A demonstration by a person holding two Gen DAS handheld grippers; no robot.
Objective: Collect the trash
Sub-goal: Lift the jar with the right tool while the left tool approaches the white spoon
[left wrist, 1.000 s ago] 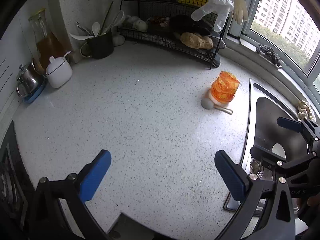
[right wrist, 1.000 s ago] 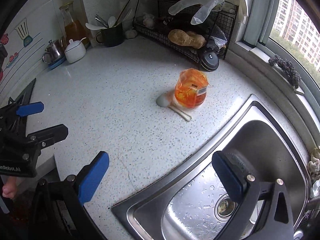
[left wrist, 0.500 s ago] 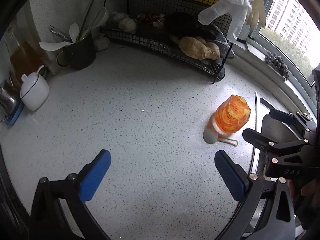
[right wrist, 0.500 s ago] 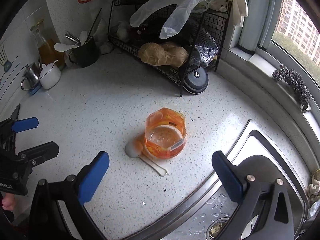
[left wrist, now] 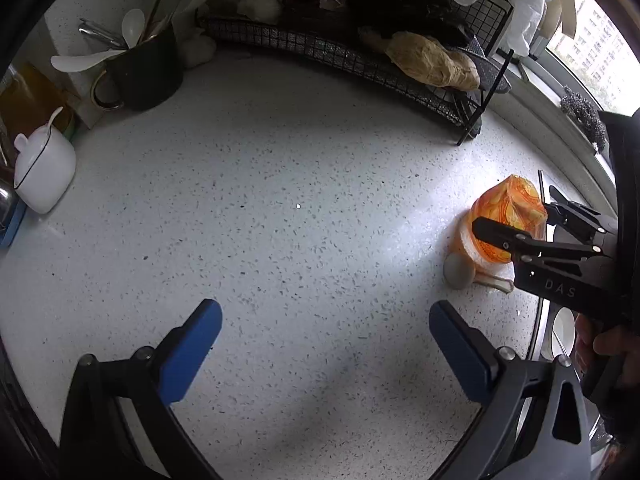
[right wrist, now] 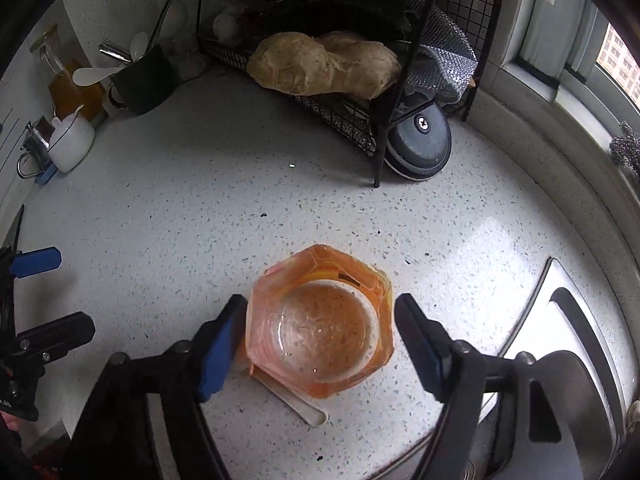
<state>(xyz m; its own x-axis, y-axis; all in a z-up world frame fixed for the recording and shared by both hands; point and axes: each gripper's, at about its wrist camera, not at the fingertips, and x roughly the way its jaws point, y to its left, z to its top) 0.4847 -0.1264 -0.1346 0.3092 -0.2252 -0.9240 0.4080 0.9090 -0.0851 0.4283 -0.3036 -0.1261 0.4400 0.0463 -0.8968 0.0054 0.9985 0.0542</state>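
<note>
An orange plastic cup [right wrist: 320, 330] with food residue stands upright on the speckled white counter [right wrist: 200, 220]. A white plastic spoon [right wrist: 298, 404] lies under its near side. My right gripper [right wrist: 318, 346] is open, its blue fingers on either side of the cup, apart from it. In the left wrist view the cup [left wrist: 506, 220] and spoon [left wrist: 460, 270] sit at the right, partly hidden by the right gripper. My left gripper [left wrist: 324, 350] is open and empty over bare counter, left of the cup.
A black wire rack [right wrist: 340, 92] with a tan bag [right wrist: 324, 62] stands behind the cup, a round grey lid [right wrist: 420, 144] against its leg. A steel sink [right wrist: 560, 340] is at the right. A black utensil mug [left wrist: 140, 68] and white sugar pot [left wrist: 44, 168] stand far left.
My right gripper has moved forward and down over the cup, so its fingers now straddle it. My left gripper has moved forward over the counter, staying open.
</note>
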